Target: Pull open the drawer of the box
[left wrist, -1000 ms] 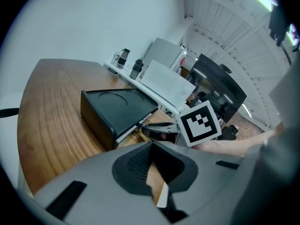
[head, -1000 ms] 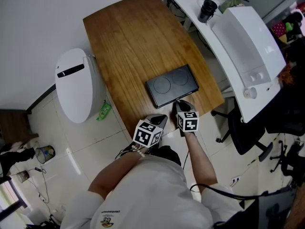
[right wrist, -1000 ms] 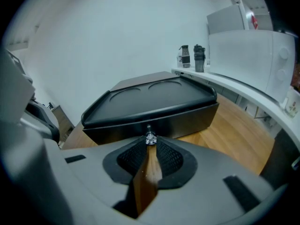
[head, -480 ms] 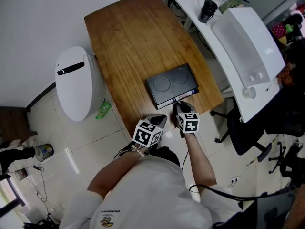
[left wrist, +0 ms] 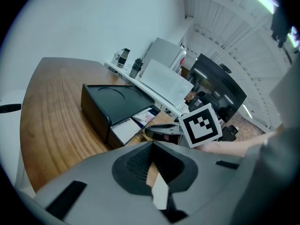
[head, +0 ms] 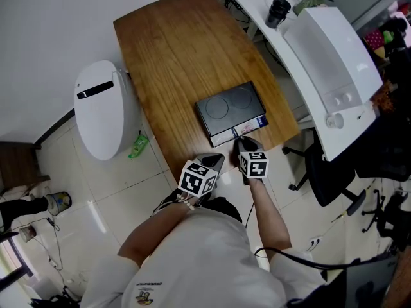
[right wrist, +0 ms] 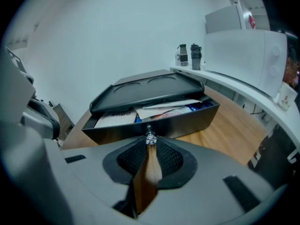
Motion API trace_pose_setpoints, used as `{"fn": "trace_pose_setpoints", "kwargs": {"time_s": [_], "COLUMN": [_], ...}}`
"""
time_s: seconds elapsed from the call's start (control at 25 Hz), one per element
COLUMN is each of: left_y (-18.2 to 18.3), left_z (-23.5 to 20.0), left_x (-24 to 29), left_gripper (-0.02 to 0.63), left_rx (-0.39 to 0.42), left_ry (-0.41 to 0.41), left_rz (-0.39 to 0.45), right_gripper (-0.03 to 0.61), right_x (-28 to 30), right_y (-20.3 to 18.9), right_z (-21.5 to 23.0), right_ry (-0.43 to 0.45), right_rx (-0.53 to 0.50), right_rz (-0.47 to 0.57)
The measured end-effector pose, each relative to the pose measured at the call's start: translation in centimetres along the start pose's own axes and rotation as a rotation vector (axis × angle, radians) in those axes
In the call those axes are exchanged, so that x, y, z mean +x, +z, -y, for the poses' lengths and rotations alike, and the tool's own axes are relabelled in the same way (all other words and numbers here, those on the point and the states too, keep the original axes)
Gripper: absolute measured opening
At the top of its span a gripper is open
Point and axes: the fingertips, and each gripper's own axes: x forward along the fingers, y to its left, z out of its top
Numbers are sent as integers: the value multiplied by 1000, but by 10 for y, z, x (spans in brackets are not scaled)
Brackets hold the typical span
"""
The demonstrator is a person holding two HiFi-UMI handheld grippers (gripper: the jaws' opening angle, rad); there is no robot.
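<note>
Writing: the papers (right wrist: 159, 110) in the drawer (right wrist: 154, 124) carried print, too small to read; no brand showed on the box (head: 230, 110).
Markers: each gripper wore a cube of black-and-white squares.
Box: black and flat, with two rings on its lid; it sat on the near right part of the bench (head: 173, 50), close to the near edge.
Axis: in the head view its long side ran across the bench, lower left to upper right.
Drawer: partly out, its front facing the person.
Right gripper (right wrist: 150, 142): fingers clenched on the small clear knob (right wrist: 150, 138) at the middle of the drawer front.
Left gripper (left wrist: 151, 148): fingers drawn together on nothing, just beside the right one, at the bench's near edge.
Bench: warm brown wood with plain grain.
Room: white wall, pale tiled floor (head: 122, 191), a white rounded appliance (head: 103, 108) left of the bench, a dark cup (head: 279, 10) and a black chair (head: 327, 172) off to the right.
</note>
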Motion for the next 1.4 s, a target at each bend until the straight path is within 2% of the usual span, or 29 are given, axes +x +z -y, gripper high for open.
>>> {"fn": "trace_pose_setpoints", "kwargs": {"time_s": [1.4], "left_y": [-26], "left_z": [25], "left_x": [-6], "left_gripper": [2], "left_rx": [-17], "left_ry": [19], "left_rz": [10], "right_gripper": [55], "right_x": [-34], "right_y": [-45], "right_z": [6], "right_ry": [-11], "right_rx": [-1], "right_rz": [-26]}}
